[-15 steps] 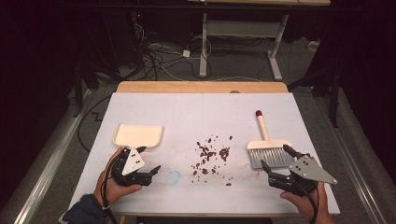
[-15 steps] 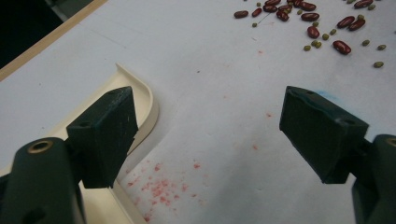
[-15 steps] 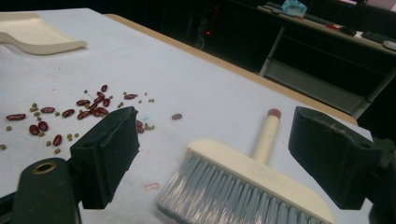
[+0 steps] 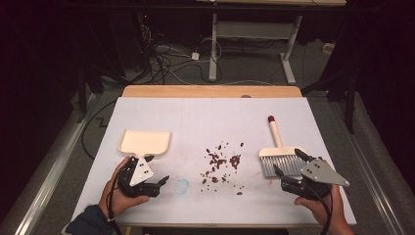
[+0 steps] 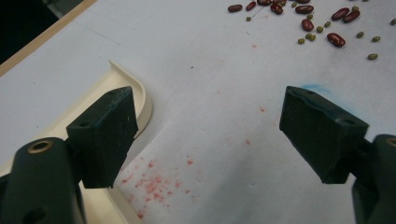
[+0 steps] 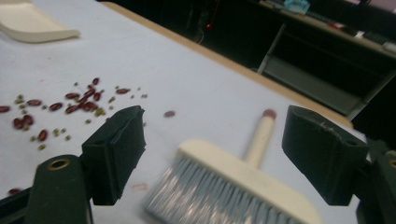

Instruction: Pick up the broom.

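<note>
**A:** Status? Looks like you're at the pick-up step of a sweep job. Beans (image 4: 221, 164) sit scattered mid-table, dustpan (image 4: 145, 142) to their left, brush (image 4: 280, 155) to their right, nothing lifted yet.

**B:** Agreed. Your right gripper (image 4: 288, 164) is at the near edge of the brush head, jaws spread wide either side of the bristles (image 6: 205, 196), pads clear of it. Nothing gripped. In the right gripper view the handle (image 6: 259, 135) points away from you towards the far edge.

**A:** And your left?

**B:** Your left gripper (image 4: 157, 170) is just near of the dustpan, jaws wide apart, empty. In the left gripper view one jaw overlaps the pan's rim (image 5: 140, 95); can't tell if it's touching. The other jaw hangs over bare table (image 4: 205, 117).

**A:** Next move, I'd judge: you push the right gripper further over the brush, probably to the handle or the head's spine, then clamp. Bristles alone would be a poor hold.

**B:** Same on the left: you need the pan's near rim squarely between the jaws before closing. The beans are loose, so keep clear of them meanwhile.
</note>
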`<state>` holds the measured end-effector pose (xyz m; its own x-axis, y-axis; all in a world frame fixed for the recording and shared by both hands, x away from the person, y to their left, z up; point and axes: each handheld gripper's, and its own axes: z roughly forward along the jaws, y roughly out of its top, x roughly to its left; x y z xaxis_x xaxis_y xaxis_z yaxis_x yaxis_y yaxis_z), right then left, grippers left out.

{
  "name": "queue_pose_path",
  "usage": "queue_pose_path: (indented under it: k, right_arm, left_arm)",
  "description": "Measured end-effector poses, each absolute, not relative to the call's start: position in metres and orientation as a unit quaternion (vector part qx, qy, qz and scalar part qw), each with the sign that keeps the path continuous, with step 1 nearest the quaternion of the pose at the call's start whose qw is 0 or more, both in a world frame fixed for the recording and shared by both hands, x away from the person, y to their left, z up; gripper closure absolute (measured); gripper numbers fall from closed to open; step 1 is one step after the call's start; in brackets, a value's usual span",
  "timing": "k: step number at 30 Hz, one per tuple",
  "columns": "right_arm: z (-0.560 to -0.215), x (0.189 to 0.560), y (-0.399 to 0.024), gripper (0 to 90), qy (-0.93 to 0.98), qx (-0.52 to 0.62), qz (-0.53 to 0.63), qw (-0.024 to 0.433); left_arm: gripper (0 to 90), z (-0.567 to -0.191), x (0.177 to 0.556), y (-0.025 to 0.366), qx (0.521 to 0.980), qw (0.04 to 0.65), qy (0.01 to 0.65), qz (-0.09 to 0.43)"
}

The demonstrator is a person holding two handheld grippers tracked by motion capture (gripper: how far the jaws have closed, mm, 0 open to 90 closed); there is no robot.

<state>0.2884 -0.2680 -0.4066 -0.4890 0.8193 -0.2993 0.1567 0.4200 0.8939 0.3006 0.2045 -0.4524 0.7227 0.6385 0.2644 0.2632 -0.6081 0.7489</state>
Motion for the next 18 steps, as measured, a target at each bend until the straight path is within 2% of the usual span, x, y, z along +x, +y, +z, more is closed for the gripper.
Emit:
queue_pose_path:
  k: [3, 6, 13, 15, 18]
  right_arm:
    - [-0.397, 0.297, -0.271, 23.9, 0.748, 0.333, 0.425, 0.387]
    - [-0.391, 0.311, -0.273, 24.5, 0.762, 0.355, 0.404, 0.362]
    - [-0.384, 0.342, -0.269, 26.1, 0.767, 0.374, 0.366, 0.373]
    - [-0.383, 0.369, -0.27, 26.1, 0.774, 0.411, 0.329, 0.351]
    - [-0.383, 0.402, -0.276, 27.6, 0.776, 0.476, 0.312, 0.272]
  left_arm:
    - [18.4, -0.453, 0.301, 0.203, 0.86, 0.352, 0.259, 0.264]
    - [18.4, -0.453, 0.302, 0.203, 0.861, 0.353, 0.257, 0.261]
    - [18.4, -0.454, 0.302, 0.203, 0.862, 0.352, 0.257, 0.259]
    - [18.4, -0.454, 0.302, 0.202, 0.862, 0.353, 0.257, 0.259]
    - [18.5, -0.455, 0.302, 0.201, 0.864, 0.351, 0.253, 0.257]
